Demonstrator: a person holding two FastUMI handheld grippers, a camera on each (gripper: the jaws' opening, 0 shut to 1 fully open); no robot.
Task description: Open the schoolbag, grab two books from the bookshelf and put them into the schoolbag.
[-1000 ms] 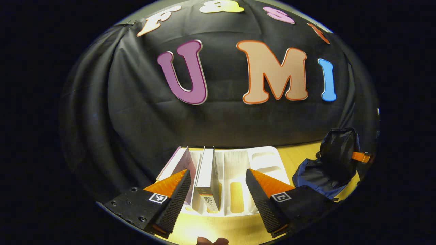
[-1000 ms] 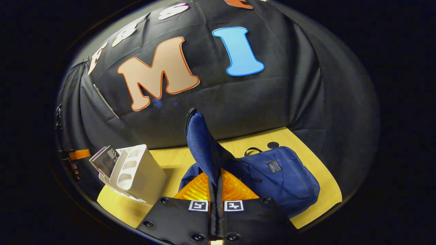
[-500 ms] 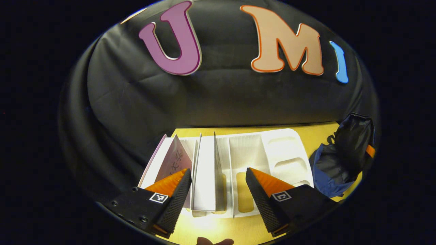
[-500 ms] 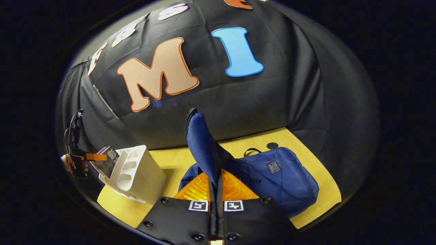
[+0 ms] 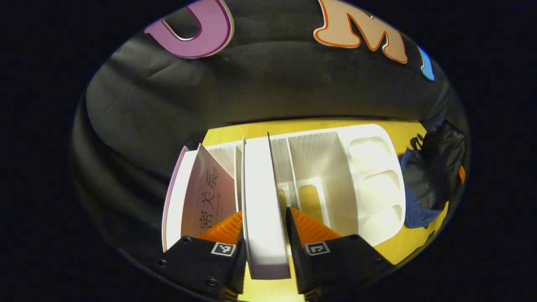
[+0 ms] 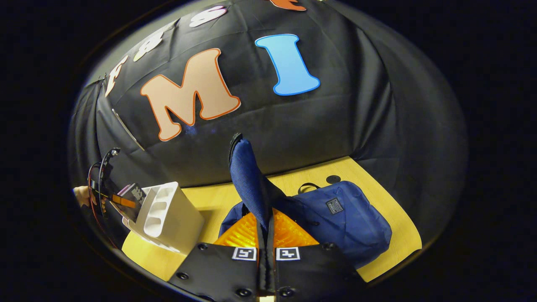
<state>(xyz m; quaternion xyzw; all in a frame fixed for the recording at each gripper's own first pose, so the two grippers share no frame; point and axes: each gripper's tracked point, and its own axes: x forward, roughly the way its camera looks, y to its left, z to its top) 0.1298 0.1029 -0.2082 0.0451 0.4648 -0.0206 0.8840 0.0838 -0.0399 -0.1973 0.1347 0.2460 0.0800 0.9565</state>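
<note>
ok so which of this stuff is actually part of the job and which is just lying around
In the job:
- white book, between the left gripper's fingers
- pink book beside it
- bookshelf
- schoolbag
- bag flap, pinched up by the right gripper

Lying about:
- dark round spot on the table behind the bag

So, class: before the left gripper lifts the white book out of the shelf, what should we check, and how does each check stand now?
1. Left gripper straddles the white book: ok.
2. Both fingers pressing on it: cannot tell.
3. Pink book leans apart from the white one: ok.
4. Right gripper shut on the bag flap, holding it up: ok.
5. Schoolbag opening wide enough: cannot tell.
6. Bookshelf stands on the table: ok.
</note>
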